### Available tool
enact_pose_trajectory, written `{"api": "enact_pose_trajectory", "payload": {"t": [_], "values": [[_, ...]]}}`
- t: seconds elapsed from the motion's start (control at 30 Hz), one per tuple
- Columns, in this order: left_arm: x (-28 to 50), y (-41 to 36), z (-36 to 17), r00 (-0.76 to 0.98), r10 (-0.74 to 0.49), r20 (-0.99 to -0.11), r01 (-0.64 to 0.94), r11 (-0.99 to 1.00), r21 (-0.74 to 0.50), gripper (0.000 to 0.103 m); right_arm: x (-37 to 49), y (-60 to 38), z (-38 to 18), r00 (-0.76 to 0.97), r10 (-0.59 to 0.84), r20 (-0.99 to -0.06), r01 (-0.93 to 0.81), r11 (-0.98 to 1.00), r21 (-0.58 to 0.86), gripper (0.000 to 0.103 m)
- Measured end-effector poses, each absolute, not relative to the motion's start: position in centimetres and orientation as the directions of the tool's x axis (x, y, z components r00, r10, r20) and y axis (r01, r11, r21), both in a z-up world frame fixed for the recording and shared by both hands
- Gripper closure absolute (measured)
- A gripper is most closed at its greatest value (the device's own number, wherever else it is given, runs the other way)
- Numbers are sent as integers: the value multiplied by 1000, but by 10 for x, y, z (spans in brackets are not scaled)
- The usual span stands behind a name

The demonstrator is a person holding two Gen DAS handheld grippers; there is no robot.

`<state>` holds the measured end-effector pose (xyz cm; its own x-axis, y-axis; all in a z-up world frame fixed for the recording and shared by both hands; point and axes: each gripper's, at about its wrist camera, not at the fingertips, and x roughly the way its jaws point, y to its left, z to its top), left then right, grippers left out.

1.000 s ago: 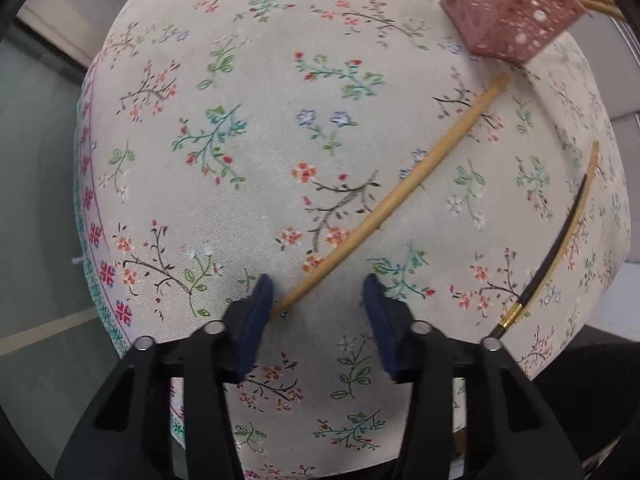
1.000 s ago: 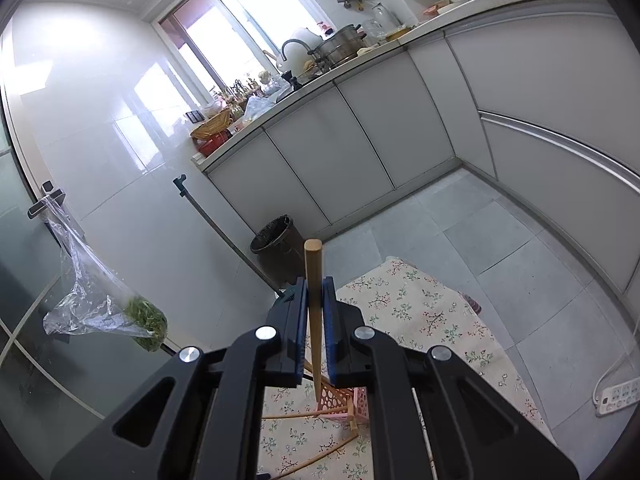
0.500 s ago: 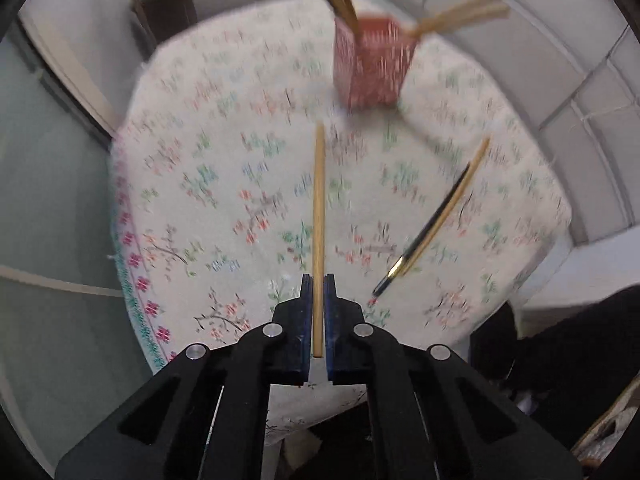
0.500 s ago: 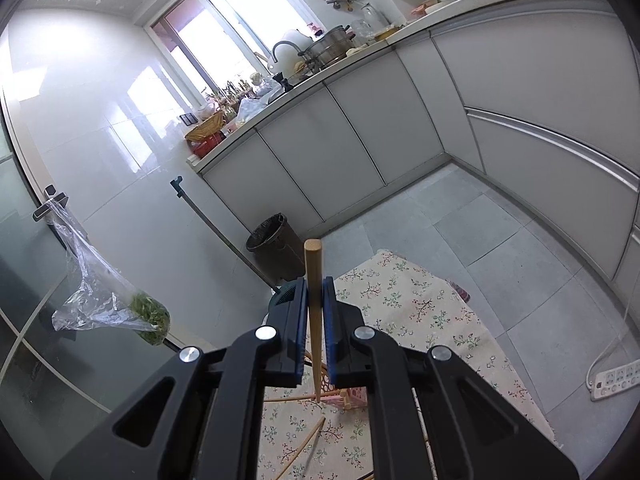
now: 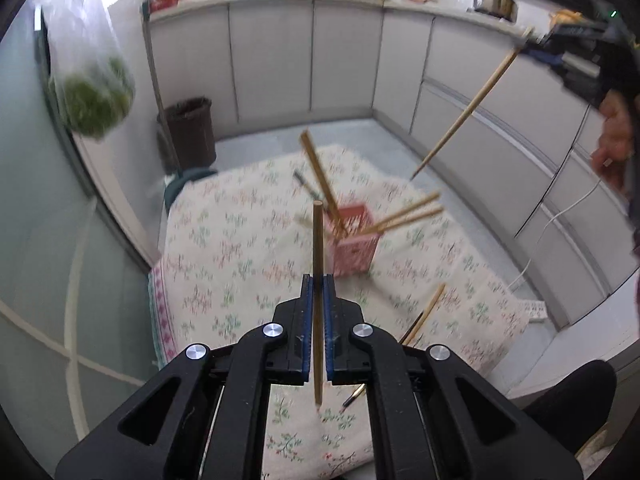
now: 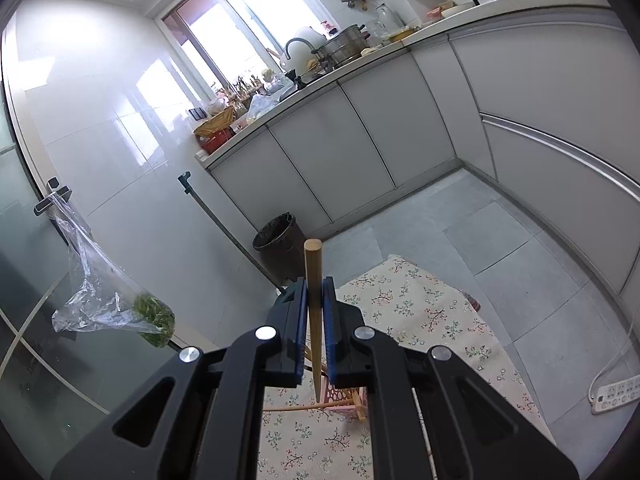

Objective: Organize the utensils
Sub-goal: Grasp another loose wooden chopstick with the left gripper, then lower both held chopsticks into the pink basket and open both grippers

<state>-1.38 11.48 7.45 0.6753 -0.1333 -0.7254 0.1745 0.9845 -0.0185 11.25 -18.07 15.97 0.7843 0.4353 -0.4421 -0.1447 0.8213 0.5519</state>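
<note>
My left gripper [image 5: 317,284] is shut on a wooden chopstick [image 5: 318,248] held upright, well above the floral tablecloth [image 5: 224,264]. Beyond it stands a pink perforated holder [image 5: 354,246] with several chopsticks leaning out of it. A black-and-wood chopstick [image 5: 424,316] lies on the cloth, partly hidden behind my right finger. My right gripper [image 6: 315,286] is shut on another wooden chopstick [image 6: 313,264], high over the holder [image 6: 340,398]. In the left wrist view that right gripper [image 5: 532,46] and its chopstick [image 5: 468,108] show at upper right, a hand [image 5: 612,132] behind them.
White kitchen cabinets [image 6: 340,148] run along the far wall, with a dark bin [image 6: 280,242] on the grey tile floor. A plastic bag of greens [image 6: 120,312] hangs off the glass door at left. A power strip [image 6: 616,392] lies on the floor at right.
My left gripper closed on the wooden chopstick that lay on the cloth and lifted it high, tilting up so the cabinets come into view. The right gripper stayed put with its chopstick.
</note>
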Motion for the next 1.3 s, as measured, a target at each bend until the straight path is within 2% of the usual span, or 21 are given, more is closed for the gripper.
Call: {"api": "enact_pose_trajectory", "payload": {"t": [0.23,0.33,0.47,0.57,0.67,0.77,0.93,1.1,1.3], "values": [[4,97,159,770,-274,-576,264,959,-103,99,130,-191,156,773,452,-445,-145,809,570,95],[29,85,176,806,-254,-534,255,964,-74,99,138,-194,159,781,441,-442,-143,815,561,95],[69,76,163,813,-228,-535,230,971,-65,99,148,-197,159,786,430,-443,-140,823,551,95],[102,71,128,802,-209,-559,207,976,-67,99,157,-199,154,785,424,-451,-132,826,548,95],[130,78,77,743,-184,-643,158,982,-98,99,164,-198,145,776,426,-464,-122,825,552,95],[125,96,52,753,-149,-641,86,988,-129,99,170,-193,138,767,430,-476,-121,826,551,95],[96,121,74,826,-135,-548,38,982,-184,99,178,-173,136,766,431,-478,-141,837,529,95],[84,137,100,872,-115,-476,18,979,-203,92,185,-144,126,751,434,-498,-161,852,499,95],[90,151,89,851,-109,-514,-10,975,-223,90,197,-104,87,721,433,-541,-180,871,457,95]]}}
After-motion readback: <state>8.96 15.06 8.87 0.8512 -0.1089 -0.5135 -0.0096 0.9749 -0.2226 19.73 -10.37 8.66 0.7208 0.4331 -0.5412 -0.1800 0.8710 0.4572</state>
